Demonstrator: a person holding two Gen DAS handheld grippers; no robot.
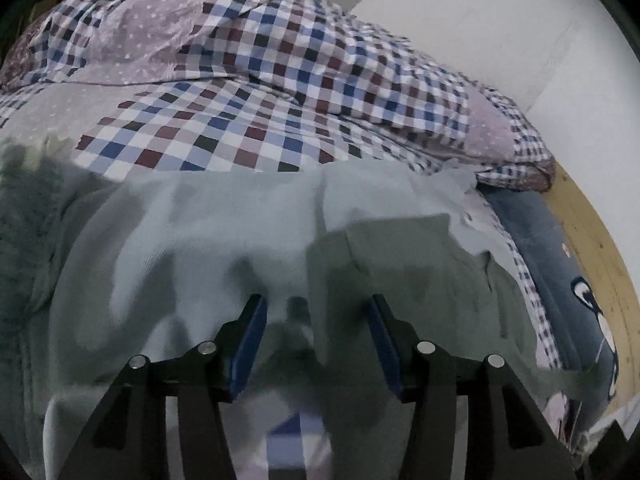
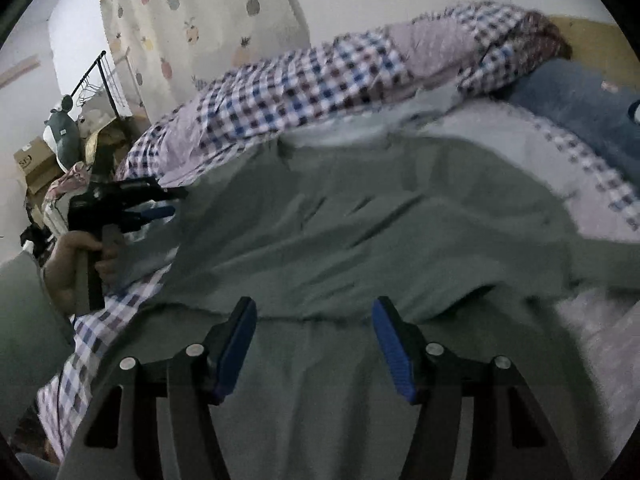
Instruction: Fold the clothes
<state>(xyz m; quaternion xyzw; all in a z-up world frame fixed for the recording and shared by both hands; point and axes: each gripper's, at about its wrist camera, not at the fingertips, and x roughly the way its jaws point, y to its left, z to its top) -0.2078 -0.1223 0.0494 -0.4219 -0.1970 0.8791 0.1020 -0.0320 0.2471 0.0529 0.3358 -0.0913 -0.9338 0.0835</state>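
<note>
A checked quilt (image 1: 248,92) in white, blue and maroon, with dotted lilac panels, is bunched across the upper half of the left wrist frame. A blue pillow (image 1: 560,280) with a cartoon print is seen at right, against a wooden frame (image 1: 600,248). A white wall (image 1: 500,32) fills the upper right. In the right wrist frame, a fruit-print curtain (image 2: 192,28) hangs at upper left. A black rack (image 2: 104,76), a green plush toy (image 2: 64,128) and a cardboard box (image 2: 36,160) are located at the left edge.

2 close wrist views, shared garment (image 1: 200,240)
</note>
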